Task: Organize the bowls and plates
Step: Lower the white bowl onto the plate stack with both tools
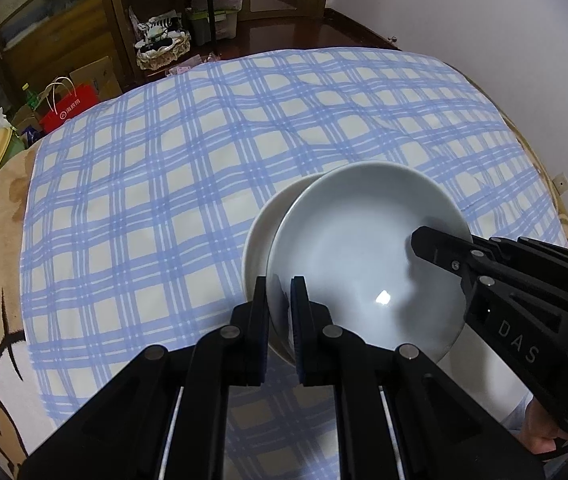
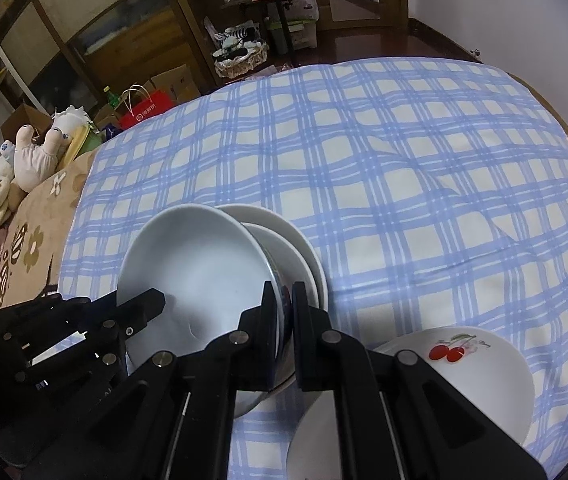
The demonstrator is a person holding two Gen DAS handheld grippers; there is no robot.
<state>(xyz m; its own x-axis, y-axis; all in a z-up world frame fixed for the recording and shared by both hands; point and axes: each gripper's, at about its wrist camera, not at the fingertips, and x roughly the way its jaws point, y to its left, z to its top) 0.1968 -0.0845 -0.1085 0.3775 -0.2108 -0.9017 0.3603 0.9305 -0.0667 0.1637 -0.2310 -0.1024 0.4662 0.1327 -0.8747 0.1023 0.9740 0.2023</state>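
Nearest to you, L gripper (image 1: 280, 312) pinches the near-left rim of the white plate (image 1: 364, 256); R gripper (image 2: 284, 312) pinches its opposite rim. So the plate hangs tilted btw. both, about equal near to each. Just beyond and under lies the stack of white bowls (image 2: 284, 240) on the checked cloth (image 2: 404, 160); you lower fwd-down onto it, I judge.
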